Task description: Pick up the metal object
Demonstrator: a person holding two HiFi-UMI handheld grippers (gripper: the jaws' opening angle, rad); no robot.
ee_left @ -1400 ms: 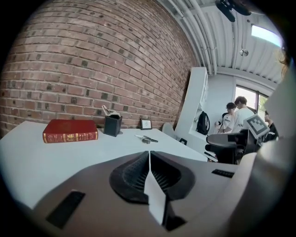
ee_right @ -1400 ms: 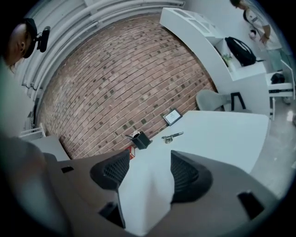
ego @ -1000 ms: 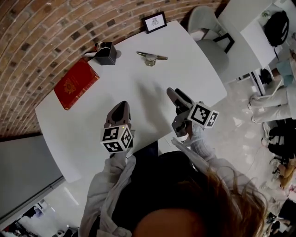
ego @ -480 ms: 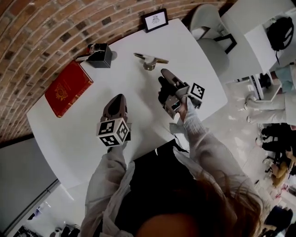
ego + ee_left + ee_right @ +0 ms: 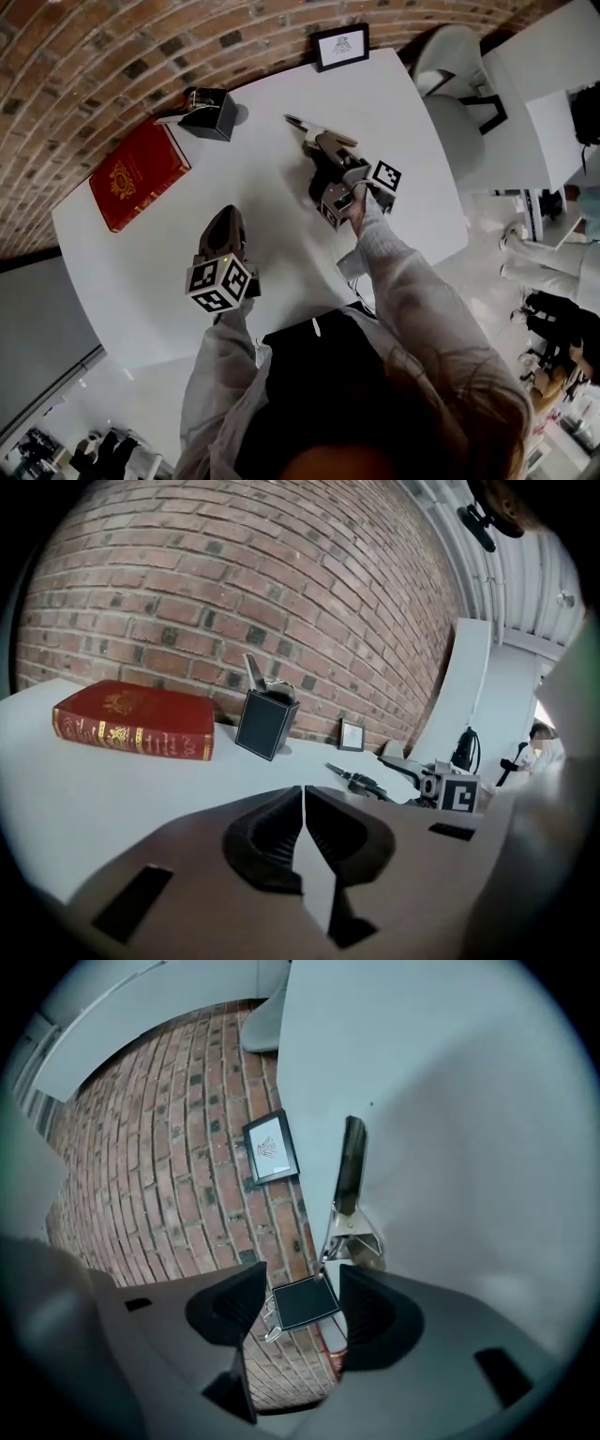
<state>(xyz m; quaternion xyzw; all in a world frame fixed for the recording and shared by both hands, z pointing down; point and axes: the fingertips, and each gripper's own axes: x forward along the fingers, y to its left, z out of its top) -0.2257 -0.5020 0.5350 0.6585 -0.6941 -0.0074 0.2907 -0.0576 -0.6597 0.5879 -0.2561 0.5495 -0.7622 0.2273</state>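
The metal object (image 5: 307, 128), a slim clip-like tool with a dark handle (image 5: 352, 1171) and a shiny sprung middle (image 5: 353, 1233), lies on the white table (image 5: 281, 234) towards the far side. My right gripper (image 5: 322, 147) has reached over it and hides part of it in the head view. Its jaws are closing but stand apart. The tool's thin near end sits just at the gap (image 5: 302, 1290), with no pad pressing on it. My left gripper (image 5: 228, 216) hovers over the table's near middle, its jaws (image 5: 302, 808) shut on nothing.
A red book (image 5: 139, 173) lies at the table's left. A black box holder (image 5: 211, 112) stands at the back by the brick wall, and a framed card (image 5: 340, 46) stands at the far edge. A grey chair (image 5: 459, 94) is beyond the table's right edge.
My right gripper has travelled forward from the table's near edge up to the metal object. The left gripper has stayed roughly where it was.
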